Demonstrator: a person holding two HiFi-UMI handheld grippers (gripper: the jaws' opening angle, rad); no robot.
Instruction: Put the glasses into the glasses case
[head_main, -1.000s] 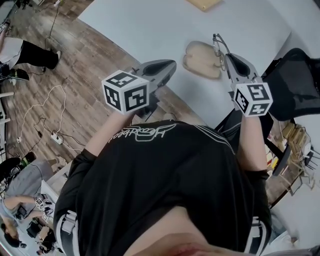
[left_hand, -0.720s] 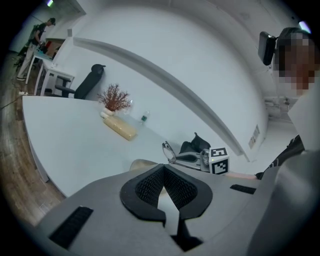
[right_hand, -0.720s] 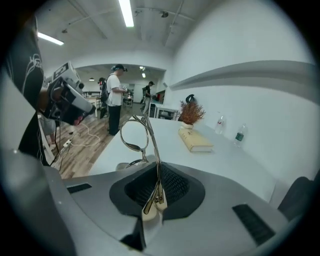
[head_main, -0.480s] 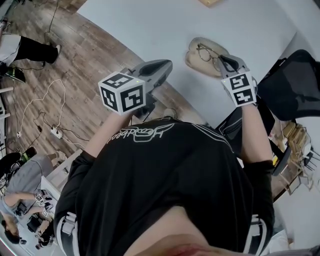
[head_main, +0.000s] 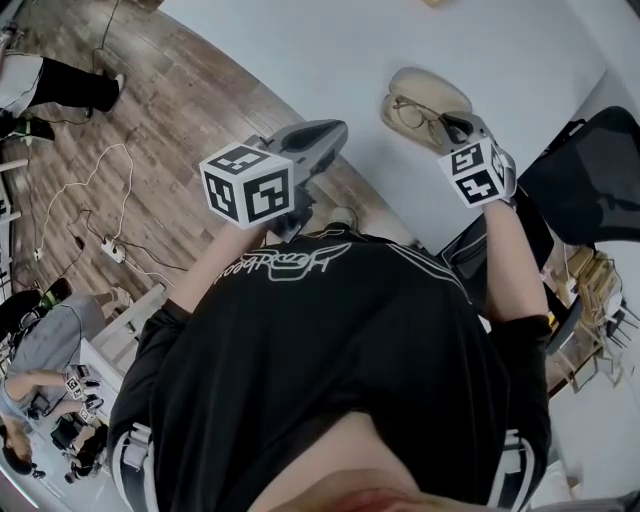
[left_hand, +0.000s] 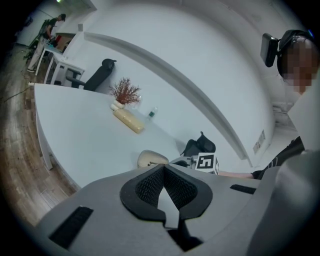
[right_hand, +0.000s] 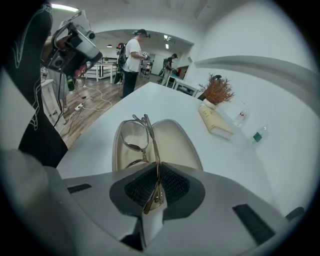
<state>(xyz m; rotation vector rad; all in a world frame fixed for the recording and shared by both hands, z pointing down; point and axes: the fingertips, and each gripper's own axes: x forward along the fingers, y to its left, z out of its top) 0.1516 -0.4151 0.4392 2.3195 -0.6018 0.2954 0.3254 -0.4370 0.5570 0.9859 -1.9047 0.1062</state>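
Note:
A beige glasses case lies open near the white table's right edge; it also shows as the case and the case. Thin metal-framed glasses hang over the open case, held by one temple arm in my right gripper, which is shut on them. In the right gripper view the glasses stand on edge between the jaws of the right gripper, lenses over the case's left half. My left gripper hovers at the table's near edge, shut with nothing in it; in its own view the left gripper shows closed jaws.
On the white table farther back lie a long beige box, a small dried plant and a bottle. A black office chair stands to the right. People stand on the wooden floor, where cables lie.
My right gripper has swung the glasses from upright beside the case to lying over its open halves. The left gripper has barely moved.

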